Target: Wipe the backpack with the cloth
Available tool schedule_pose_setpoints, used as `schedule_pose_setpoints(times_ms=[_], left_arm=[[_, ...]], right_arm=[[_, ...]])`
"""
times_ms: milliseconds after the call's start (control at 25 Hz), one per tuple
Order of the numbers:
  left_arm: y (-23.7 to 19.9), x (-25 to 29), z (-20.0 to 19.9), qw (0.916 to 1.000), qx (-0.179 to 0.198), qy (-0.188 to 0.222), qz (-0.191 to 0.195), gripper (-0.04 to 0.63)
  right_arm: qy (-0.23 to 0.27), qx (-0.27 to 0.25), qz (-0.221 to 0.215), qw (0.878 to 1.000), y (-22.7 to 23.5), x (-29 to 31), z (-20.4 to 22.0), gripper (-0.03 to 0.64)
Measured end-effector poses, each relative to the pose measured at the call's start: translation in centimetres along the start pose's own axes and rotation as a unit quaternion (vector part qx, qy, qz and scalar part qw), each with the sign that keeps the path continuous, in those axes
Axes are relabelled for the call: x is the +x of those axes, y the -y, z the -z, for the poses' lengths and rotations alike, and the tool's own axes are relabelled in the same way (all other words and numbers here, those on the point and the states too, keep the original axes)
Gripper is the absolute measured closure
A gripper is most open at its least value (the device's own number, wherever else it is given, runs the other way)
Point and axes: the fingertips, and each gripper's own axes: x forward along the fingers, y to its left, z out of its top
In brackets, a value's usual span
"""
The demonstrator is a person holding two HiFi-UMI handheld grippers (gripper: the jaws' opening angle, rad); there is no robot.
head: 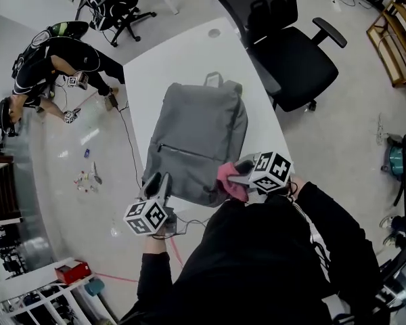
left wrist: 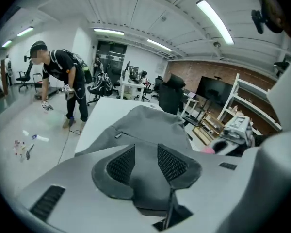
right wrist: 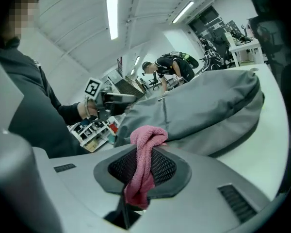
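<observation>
A grey backpack (head: 199, 137) lies flat on the white table (head: 183, 59), its handle at the far end. My left gripper (head: 161, 181) is at the bag's near left corner. In the left gripper view the grey fabric (left wrist: 145, 123) fills the gap between the pads, so the left gripper (left wrist: 146, 161) is shut on the backpack. My right gripper (head: 238, 171) is at the bag's near right corner, shut on a pink cloth (head: 230, 180). In the right gripper view the cloth (right wrist: 145, 144) hangs bunched between the pads, touching the backpack (right wrist: 208, 106).
A black office chair (head: 291, 46) stands by the table's far right side. Another person (head: 54, 63) bends over the floor at the left, near a cable and small scattered items (head: 88, 178). A red box (head: 71, 271) sits on a shelf at lower left.
</observation>
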Motion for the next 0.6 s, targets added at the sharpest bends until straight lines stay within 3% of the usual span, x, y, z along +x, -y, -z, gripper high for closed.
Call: schedule_pose_setpoints(times_ms=[80,160,320,520,600], left_arm=[[3.1,-0.2,1.0,0.9997,0.003,-0.009,0.023,0.439],[5.5,-0.2,1.8,0.9991,0.009,-0.019,0.036,0.439],[8.3,-0.5,2.2,0.9988,0.021,-0.029,0.033,0.439],[8.5,-0.9,2.0,0.9994,0.006,-0.03,0.017,0.439],[8.4,-0.6,2.4,0.9993,-0.003,-0.035,0.016,0.439]], right_arm=[[0.008,0.012,0.032,0.999,4.2,-2.4,-1.2,0.548],[0.028,0.03,0.093,0.995,9.5,-5.4,-3.0,0.548],[0.089,0.078,0.229,0.966,19.5,-11.8,-6.8,0.548],[0.151,0.104,0.303,0.935,25.4,-15.0,-9.5,0.548],[0.167,0.111,0.303,0.932,25.9,-14.7,-9.8,0.548]])
